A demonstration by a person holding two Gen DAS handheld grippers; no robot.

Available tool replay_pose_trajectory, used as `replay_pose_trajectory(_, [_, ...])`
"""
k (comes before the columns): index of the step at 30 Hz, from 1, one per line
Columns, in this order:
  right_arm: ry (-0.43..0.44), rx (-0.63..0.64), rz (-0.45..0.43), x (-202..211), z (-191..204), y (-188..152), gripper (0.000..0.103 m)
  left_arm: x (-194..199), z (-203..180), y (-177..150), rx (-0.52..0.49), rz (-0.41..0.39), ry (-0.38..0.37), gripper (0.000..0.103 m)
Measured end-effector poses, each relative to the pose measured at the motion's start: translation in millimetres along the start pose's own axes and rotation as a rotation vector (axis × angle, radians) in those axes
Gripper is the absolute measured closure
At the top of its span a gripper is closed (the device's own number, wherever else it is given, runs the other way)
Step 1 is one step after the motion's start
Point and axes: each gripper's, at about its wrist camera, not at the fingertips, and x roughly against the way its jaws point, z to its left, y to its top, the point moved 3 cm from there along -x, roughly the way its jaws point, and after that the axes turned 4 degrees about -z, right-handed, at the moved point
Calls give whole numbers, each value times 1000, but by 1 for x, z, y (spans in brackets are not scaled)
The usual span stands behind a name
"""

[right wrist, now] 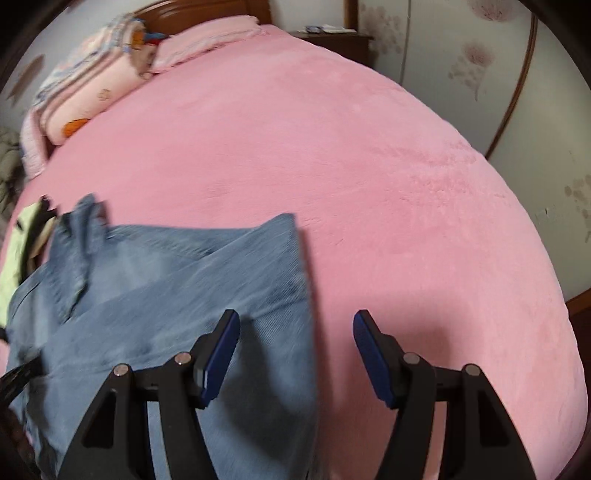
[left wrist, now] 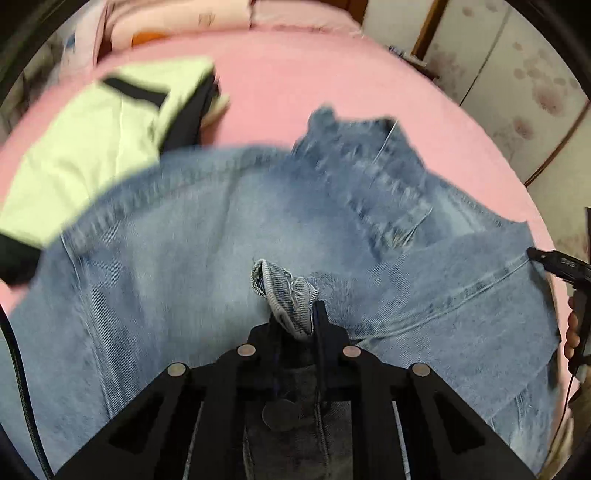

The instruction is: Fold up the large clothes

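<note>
My left wrist camera sits low and close over the jeans (left wrist: 229, 229), looking forward along the left gripper (left wrist: 295, 321) across the bed (left wrist: 295, 74) toward the pillows (left wrist: 221, 14). My right wrist camera rides higher, facing along the right gripper (right wrist: 295, 332) toward the headboard (right wrist: 207, 11). Both views share the jeans, the pink bed and, I think, a blurred pale garment (left wrist: 85, 155).
</note>
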Motion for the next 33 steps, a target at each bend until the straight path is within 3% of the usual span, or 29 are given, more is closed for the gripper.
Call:
replay_pose_trajectory(1, [16,-10,11,-6,-2,0,40,4,-3,4,-12,-27,11,92])
replay_pose_trajectory(3, [37,0,-1,-11,1,1,87,9,-5,12,-19,-72,30,92])
replay_pose_trajectory(5, [15,-1,-38,-6,2,4,91,9,-3,18,-6,-105,52,92])
replay_pose_trajectory(7, [-5,-5,-83,-1,2,4,92,-1,-1,22,7,-105,69,92])
replay_pose_trajectory(10, [-36,-10,-64,-15,1,-3,92,-24,4,15,17,-52,94,91])
replay_pose_trajectory(13, [-64,14,-71,-13,5,-1,88,-20,3,10,15,-58,108,85])
replay_pose_trajectory(16, [-53,18,-97,8,10,-1,78,-3,0,12,3,-69,139,60])
replay_pose_trajectory(18, [-26,22,-125,25,12,-2,70,14,-1,12,1,-98,161,35])
replay_pose_trajectory(20, [-7,28,-152,41,16,-6,64,40,-1,12,10,-138,169,27])
replay_pose_trajectory(26, [78,50,-204,96,34,-27,63,103,-8,10,23,-193,175,25])
replay_pose_trajectory(33, [166,79,-246,159,60,-53,63,181,-18,-4,33,-285,189,16])
